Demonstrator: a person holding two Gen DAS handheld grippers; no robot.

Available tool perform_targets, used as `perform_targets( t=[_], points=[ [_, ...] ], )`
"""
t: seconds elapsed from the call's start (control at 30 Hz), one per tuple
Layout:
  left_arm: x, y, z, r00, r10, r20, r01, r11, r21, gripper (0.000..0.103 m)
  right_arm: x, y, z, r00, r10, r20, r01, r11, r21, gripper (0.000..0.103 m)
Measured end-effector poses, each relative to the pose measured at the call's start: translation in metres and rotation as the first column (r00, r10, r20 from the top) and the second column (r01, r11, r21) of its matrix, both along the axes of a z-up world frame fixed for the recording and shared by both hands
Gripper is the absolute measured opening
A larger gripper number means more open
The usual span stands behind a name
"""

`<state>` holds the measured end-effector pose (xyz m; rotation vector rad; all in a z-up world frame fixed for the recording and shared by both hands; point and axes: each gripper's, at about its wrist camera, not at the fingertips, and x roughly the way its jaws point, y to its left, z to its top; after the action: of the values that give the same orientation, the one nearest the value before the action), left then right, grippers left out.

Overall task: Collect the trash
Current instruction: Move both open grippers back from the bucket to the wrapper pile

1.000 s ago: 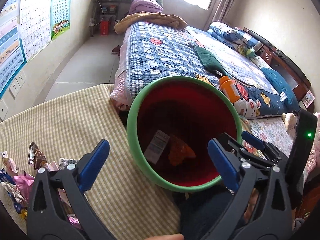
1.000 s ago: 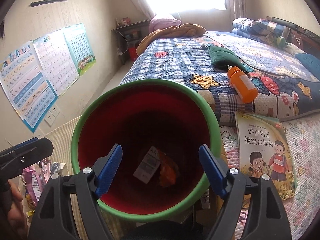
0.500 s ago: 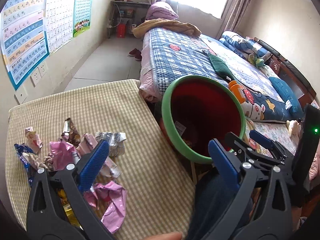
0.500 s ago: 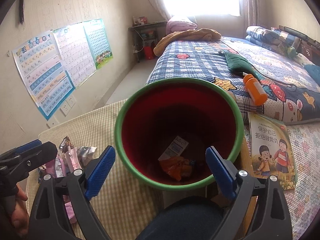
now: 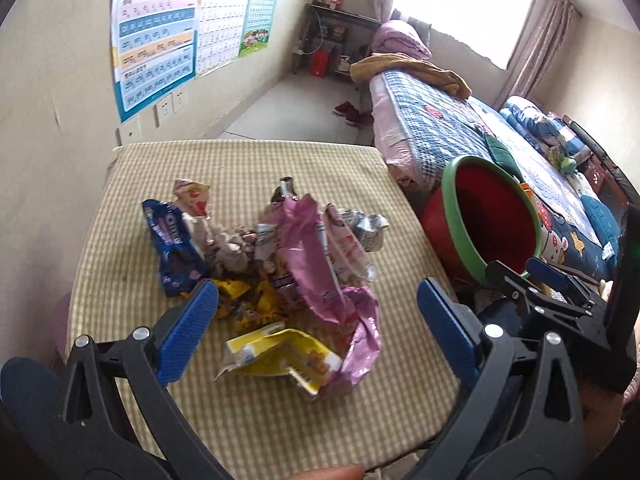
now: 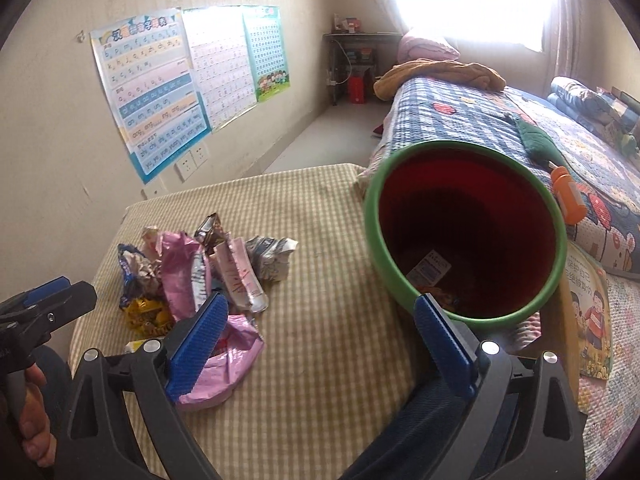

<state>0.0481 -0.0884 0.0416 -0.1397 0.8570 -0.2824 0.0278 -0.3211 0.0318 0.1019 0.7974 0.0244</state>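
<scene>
Trash [image 5: 276, 264] fills the middle of our left wrist view now: a heap of crumpled wrappers on the checked tabletop [image 5: 248, 164], where a second ago the red bin [image 5: 492, 228] took up the frame. The bin has slid out to 3 o'clock, beside the table's edge. Our left gripper [image 5: 316, 304] hangs over the near side of the heap with its jaws spread wide and nothing between them; a yellow wrapper [image 5: 280, 354] lies just ahead of the pads, a pink wrapper [image 5: 312, 264] behind it. We judge that the drop into the bin is finished and we are lining up for the next piece.

In the right wrist view the bin [image 6: 464, 224] has shifted from dead centre to 2 o'clock, and the heap [image 6: 200, 272] has come in at 9 o'clock. A few scraps already lie at the bin's bottom. Our right gripper [image 6: 320, 322] has just been opening its jaws; they stand spread and empty above bare cloth. Most of the pile is still on the table, so we reckon the job is at an early stage.
</scene>
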Motion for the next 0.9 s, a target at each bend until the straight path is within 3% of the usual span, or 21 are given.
perform_targets(
  t=[0.2,0.4,0.9],
  points=[
    [-0.012,0.038,-0.008,0.997,0.078,-0.017,-0.078,0.997,-0.012,0.097,0.005,0.04,-0.017,0.994,0.089,-0.058,-0.088,0.996,0.018,0.091],
    [-0.019,0.062,-0.034,0.991,0.109,-0.074,-0.11,0.994,-0.013,0.097,0.008,0.062,-0.034,0.985,0.134,-0.112,-0.133,0.991,0.022,0.091],
    [-0.009,0.054,-0.089,0.976,0.041,-0.214,-0.045,0.999,-0.015,0.097,0.023,0.061,-0.071,0.965,0.121,-0.231,-0.111,0.992,0.058,0.091]
  ],
)
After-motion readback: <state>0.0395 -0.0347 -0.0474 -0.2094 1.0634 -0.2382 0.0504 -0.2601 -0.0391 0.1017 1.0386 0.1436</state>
